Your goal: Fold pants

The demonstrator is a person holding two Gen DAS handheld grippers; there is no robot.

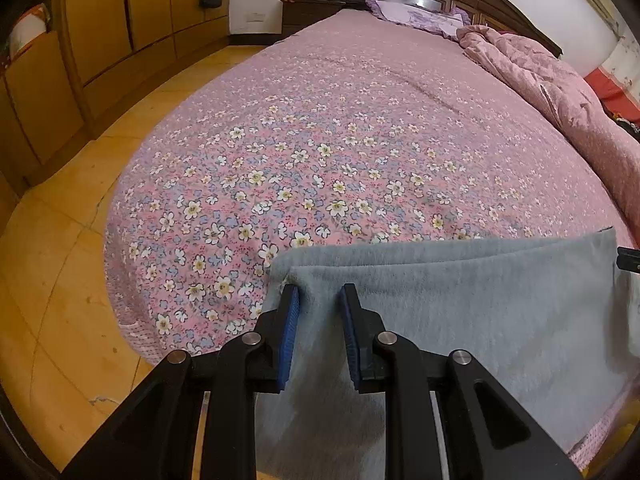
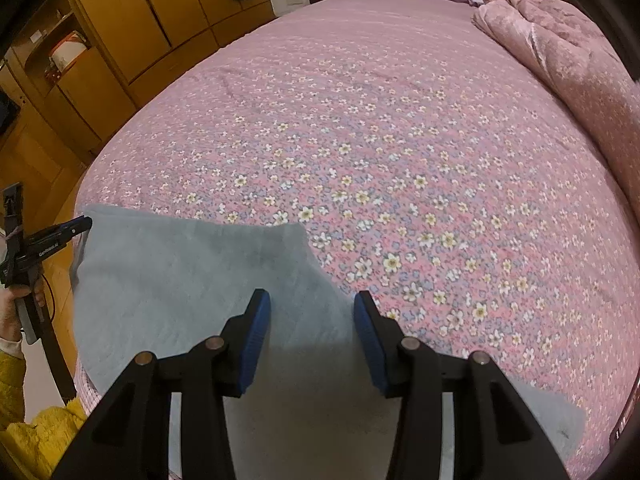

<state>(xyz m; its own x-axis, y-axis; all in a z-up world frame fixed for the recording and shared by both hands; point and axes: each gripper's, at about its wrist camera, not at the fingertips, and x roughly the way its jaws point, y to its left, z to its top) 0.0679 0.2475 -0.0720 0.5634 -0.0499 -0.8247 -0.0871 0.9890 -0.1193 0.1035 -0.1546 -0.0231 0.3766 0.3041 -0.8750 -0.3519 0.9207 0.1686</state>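
Observation:
Grey fleece pants (image 1: 460,312) lie folded in layers at the near edge of the bed, also in the right wrist view (image 2: 188,280). My left gripper (image 1: 320,294) is open, its blue pads standing over the pants' left corner with cloth between them but not pinched. My right gripper (image 2: 312,300) is open wide over the pants' right part, empty. The left gripper (image 2: 68,228) shows at the pants' left edge in the right wrist view; the right gripper's tip (image 1: 628,258) shows at the right edge in the left wrist view.
The bed (image 1: 340,140) has a pink floral cover. A rumpled pink quilt (image 1: 560,92) lies along its right side, pillows (image 1: 412,12) at the head. Wooden wardrobes (image 1: 100,40) and tiled floor (image 1: 60,280) are to the left.

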